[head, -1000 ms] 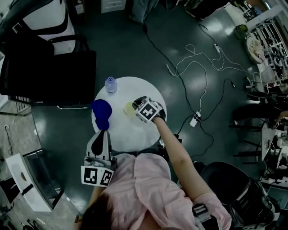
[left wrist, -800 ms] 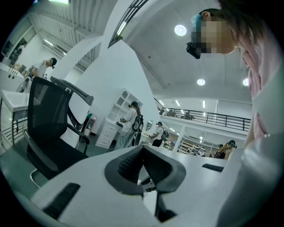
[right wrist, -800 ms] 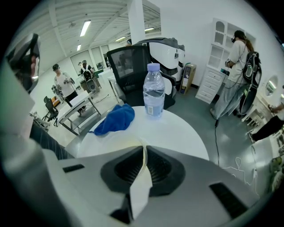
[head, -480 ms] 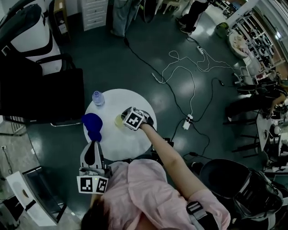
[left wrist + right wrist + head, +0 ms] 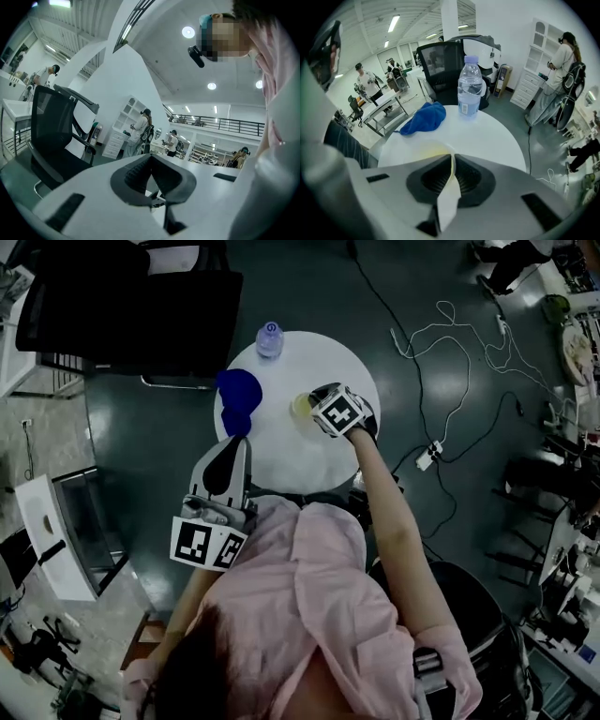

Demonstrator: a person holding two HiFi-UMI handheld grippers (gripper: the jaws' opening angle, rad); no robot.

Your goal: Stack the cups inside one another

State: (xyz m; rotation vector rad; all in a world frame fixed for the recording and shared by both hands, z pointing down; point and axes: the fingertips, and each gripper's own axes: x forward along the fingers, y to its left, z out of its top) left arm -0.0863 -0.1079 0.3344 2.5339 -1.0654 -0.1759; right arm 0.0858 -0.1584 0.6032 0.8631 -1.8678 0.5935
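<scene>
A pale yellowish cup stands on the round white table, right of centre. My right gripper points steeply down at it and is shut on the cup's thin wall, which runs between the two pads. The cup's rim curves off to the left just beyond the jaws. My left gripper is held level at the table's near edge, close to the person's body. In the left gripper view its pads meet with nothing between them. No second cup shows in any view.
A water bottle stands at the table's far edge and a crumpled blue cloth lies to its left; both show in the right gripper view, the bottle and the cloth. A black chair stands behind the table. Cables trail over the floor.
The head view has swung, so the table now sits higher in the frame. Relative to the table both grippers keep their places, the right one still on the cup.
</scene>
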